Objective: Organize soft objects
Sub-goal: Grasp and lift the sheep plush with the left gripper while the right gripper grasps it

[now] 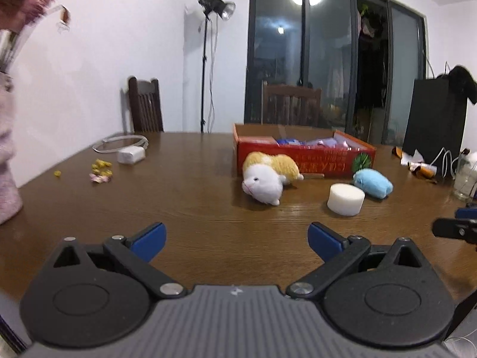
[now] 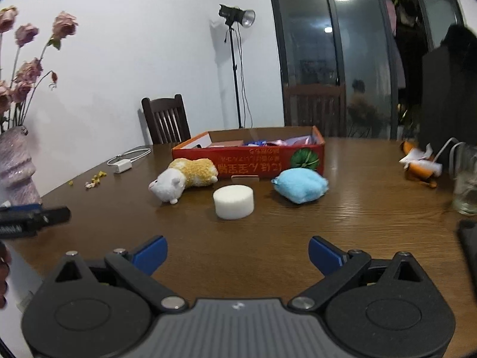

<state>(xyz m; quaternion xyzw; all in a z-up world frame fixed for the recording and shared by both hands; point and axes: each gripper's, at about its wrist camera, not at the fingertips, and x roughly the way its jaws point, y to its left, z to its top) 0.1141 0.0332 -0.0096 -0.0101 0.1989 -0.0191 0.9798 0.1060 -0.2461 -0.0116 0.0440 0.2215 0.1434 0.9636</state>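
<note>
The brown wooden table carries a red box, with a hamster plush, a white foam cylinder and a blue plush lying just in front of it. A white charger, yellow crumbs, a pink vase and a glass also stand there.
</note>
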